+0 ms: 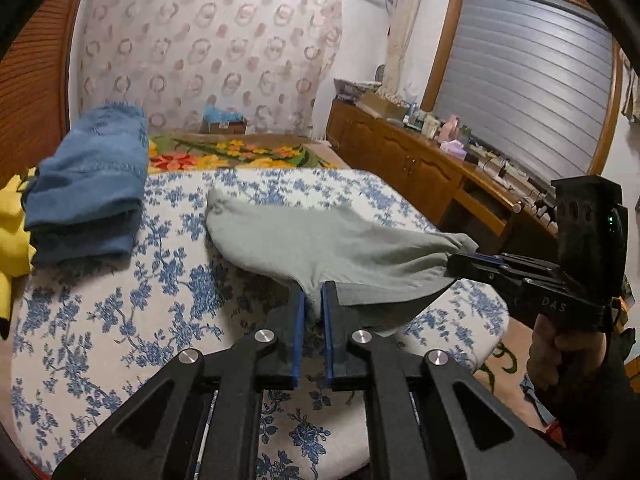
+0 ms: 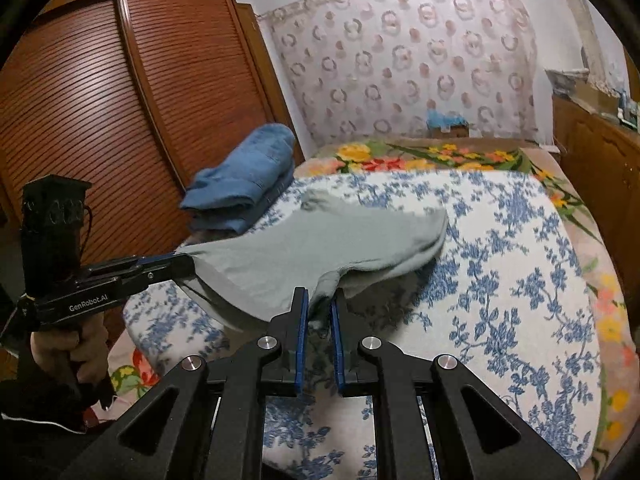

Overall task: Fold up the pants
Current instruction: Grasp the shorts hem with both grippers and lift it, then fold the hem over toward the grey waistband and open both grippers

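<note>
The grey-green pants (image 1: 320,240) are partly lifted over the blue-flowered bedspread (image 1: 120,320), their far end resting on the bed. My left gripper (image 1: 314,292) is shut on the near edge of the pants. My right gripper (image 1: 460,264) shows at the right of the left wrist view, shut on another corner. In the right wrist view the pants (image 2: 320,244) hang between my right gripper (image 2: 320,304), shut on the cloth, and my left gripper (image 2: 188,260) at the left.
A folded blue garment (image 1: 88,184) lies at the bed's far left, with yellow cloth (image 1: 12,232) beside it. A wooden dresser (image 1: 420,168) with clutter stands to the right. A wooden wardrobe (image 2: 100,120) stands to the left. A floral blanket (image 1: 240,156) lies beyond.
</note>
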### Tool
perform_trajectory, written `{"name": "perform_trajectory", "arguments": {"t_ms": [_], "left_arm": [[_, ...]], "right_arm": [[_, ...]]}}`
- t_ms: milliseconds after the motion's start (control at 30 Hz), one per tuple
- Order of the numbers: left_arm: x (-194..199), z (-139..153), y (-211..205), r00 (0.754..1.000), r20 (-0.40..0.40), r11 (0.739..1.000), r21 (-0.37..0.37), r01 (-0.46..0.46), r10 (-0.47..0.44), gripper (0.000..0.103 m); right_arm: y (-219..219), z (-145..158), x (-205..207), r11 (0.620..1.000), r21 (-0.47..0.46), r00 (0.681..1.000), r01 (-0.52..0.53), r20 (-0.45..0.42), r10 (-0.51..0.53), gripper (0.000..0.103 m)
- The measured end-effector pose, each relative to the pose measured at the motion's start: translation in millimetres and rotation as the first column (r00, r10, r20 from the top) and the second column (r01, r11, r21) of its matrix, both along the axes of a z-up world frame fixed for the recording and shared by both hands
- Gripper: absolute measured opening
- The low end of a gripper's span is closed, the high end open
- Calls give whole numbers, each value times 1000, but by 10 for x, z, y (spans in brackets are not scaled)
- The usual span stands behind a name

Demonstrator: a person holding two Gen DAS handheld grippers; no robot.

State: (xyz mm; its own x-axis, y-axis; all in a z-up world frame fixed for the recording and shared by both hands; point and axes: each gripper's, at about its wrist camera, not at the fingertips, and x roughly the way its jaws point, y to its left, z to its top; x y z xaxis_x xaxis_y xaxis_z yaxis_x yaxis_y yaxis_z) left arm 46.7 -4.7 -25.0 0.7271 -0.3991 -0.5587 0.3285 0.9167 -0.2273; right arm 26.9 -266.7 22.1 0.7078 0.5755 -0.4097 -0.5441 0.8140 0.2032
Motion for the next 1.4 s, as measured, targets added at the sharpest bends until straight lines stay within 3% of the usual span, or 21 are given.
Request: {"name": "perform_trajectory", "arguments": {"t_ms": [333, 633, 867, 1067, 1400], "left_arm": [[-229, 320, 46, 997, 82, 1000, -11, 7, -6, 9], [-256, 300, 80, 997, 83, 1000, -20, 9, -7, 9], [55, 47, 97, 1000, 15, 1000, -12, -8, 8, 9], [469, 35, 36, 999, 16, 998, 49, -33, 33, 9], [1078, -91, 28, 997, -32, 994, 84, -62, 65, 9]], "right_arm": [[-69, 246, -392, 999, 14, 996, -36, 78, 35, 11], [-117, 235, -457, 999, 19, 995, -38, 90, 36, 11], [-41, 115, -164, 1000, 3, 999, -9, 33, 9, 11], [73, 163, 271, 999, -3, 999, 33, 31, -33, 11], [359, 48, 993, 992, -55, 993, 111, -24, -113, 11]]}}
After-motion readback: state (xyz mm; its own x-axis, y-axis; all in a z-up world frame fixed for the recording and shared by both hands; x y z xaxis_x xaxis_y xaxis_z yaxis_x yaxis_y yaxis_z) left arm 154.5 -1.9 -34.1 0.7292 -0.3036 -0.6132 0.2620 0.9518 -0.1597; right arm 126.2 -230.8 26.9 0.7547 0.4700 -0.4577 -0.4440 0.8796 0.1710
